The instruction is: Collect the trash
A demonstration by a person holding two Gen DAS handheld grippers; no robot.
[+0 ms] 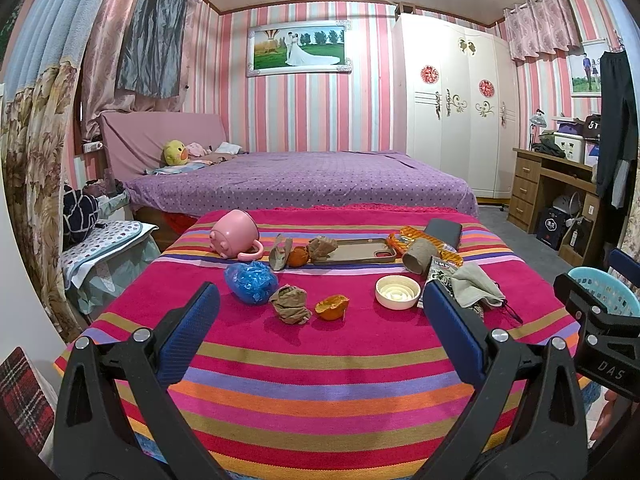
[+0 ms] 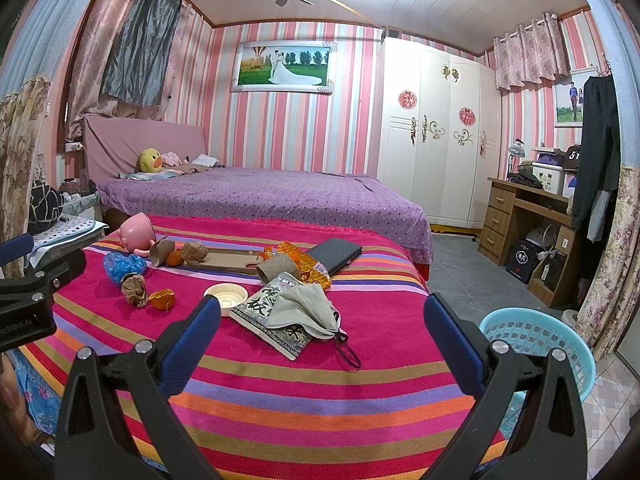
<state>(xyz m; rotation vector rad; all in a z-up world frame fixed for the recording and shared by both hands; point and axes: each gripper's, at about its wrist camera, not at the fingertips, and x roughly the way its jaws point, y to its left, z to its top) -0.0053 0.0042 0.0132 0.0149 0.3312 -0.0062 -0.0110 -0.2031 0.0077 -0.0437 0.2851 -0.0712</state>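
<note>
While both tools hover above the near edge of the striped red cloth-covered worktop [image 1: 320, 380], neither holds anything: the left tool [image 1: 320, 312] and the right tool [image 2: 322, 320] each stand with blue-padded jaws spread wide. Trash lies scattered across the far half of the worktop, apparently laid out for picking 1 piece at a time. Toward the left sit a crumpled blue plastic bag [image 1: 251, 282], a crumpled brown paper ball [image 1: 291, 304] and a hollow orange peel half [image 1: 331, 306], close together but apart. Right of them lie a round white plastic lid [image 1: 397, 291], a printed snack packet [image 2: 272, 320] and a grey cloth face mask [image 2: 308, 310] draped over that packet. A pale blue perforated plastic basket [image 2: 536, 344] stands on the floor just beside the worktop's right edge, probably the collection bin. Judged from this layout, collecting has not begun. Bare striped cloth in the near half gives both tools open approach room.
</note>
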